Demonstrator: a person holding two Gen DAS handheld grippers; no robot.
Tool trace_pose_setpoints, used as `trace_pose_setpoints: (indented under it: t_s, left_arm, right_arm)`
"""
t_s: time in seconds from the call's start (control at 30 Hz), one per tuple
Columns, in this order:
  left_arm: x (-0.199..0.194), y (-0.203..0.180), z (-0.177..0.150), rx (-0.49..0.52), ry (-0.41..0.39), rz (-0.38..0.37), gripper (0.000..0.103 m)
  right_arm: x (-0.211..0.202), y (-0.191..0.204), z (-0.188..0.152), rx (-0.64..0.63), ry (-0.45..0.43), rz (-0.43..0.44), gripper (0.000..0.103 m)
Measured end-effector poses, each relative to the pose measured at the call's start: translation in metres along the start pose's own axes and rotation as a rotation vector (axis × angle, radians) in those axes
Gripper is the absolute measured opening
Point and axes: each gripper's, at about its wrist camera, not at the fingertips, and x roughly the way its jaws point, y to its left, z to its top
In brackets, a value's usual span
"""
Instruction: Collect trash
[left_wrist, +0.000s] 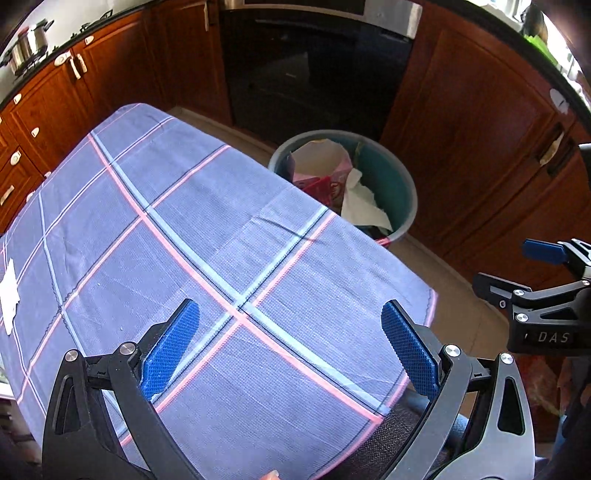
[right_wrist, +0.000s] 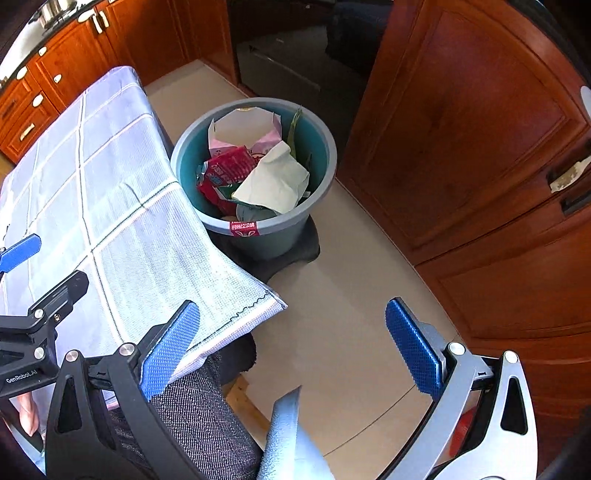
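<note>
Bucket (right_wrist: 207, 155) round, crumpled paper (right_wrist: 273, 181) inside

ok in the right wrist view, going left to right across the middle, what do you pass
left gripper at the left edge → checked tablecloth on the table → blue-grey trash bin full of paper and wrappers → bare floor → wooden cabinet door
</note>
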Motion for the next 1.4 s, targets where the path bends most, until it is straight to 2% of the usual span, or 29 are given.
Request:
trace_pose_setpoints:
  t_s: [0.3, 0.7, 1.4]
  left_arm:
    - [0.015, 0.000, 0.007, 0.011, 0.035, 0.019, 0.099]
    - [0.022, 0.001, 0.011, 0.016, 0.051, 0.032, 0.099]
    - [0.018, 0.004, 0.012, 0.008, 0.036, 0.038, 0.099]
  right_arm:
    - [0.019, -0.001, 0.011, 0.032, 0.048, 0.056, 0.097]
    - [0.033, 0.002, 0.017, 0.024, 0.079, 0.067, 0.097]
    - [0.031, 0.007, 0.019, 0.021, 0.082, 0.064, 0.097]
